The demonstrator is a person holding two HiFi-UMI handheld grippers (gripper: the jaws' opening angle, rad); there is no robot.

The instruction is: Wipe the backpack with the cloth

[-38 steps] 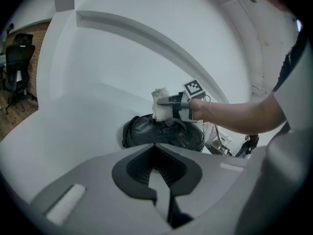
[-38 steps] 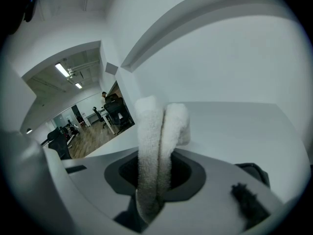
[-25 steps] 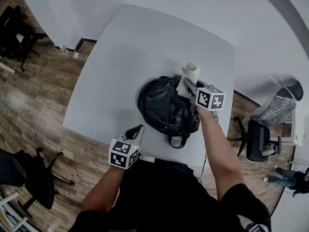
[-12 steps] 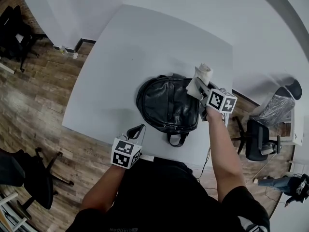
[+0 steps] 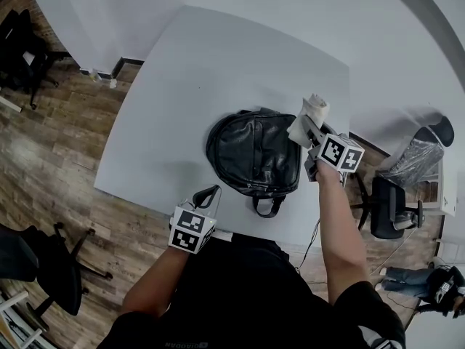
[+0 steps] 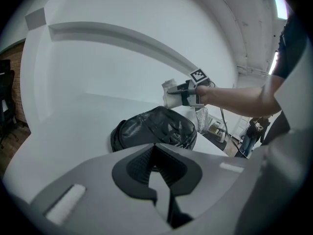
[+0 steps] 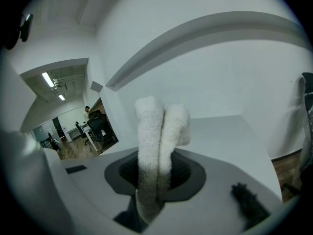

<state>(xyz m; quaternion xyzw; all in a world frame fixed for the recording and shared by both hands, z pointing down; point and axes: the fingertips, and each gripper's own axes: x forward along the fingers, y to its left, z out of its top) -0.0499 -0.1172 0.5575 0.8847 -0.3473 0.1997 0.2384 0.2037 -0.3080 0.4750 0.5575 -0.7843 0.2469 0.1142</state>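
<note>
Clearly the right gripper (image 5: 311,128) pinches the folded cloth (image 5: 308,113) just off the far right edge of the backpack (image 5: 253,155), probably poised for a wiping pass. The left gripper (image 5: 206,195), pressed together and empty, idles off the backpack's near left, over the worktop (image 5: 203,86) edge.

There is one black backpack (image 5: 254,155), one white cloth (image 5: 310,113), one white table (image 5: 218,64), two grippers, the left gripper (image 5: 205,195) and the right gripper (image 5: 309,127), and three black office chairs: the far-left chair (image 5: 25,46), the near-left chair (image 5: 51,267) and the right-side chair (image 5: 389,209).
</note>
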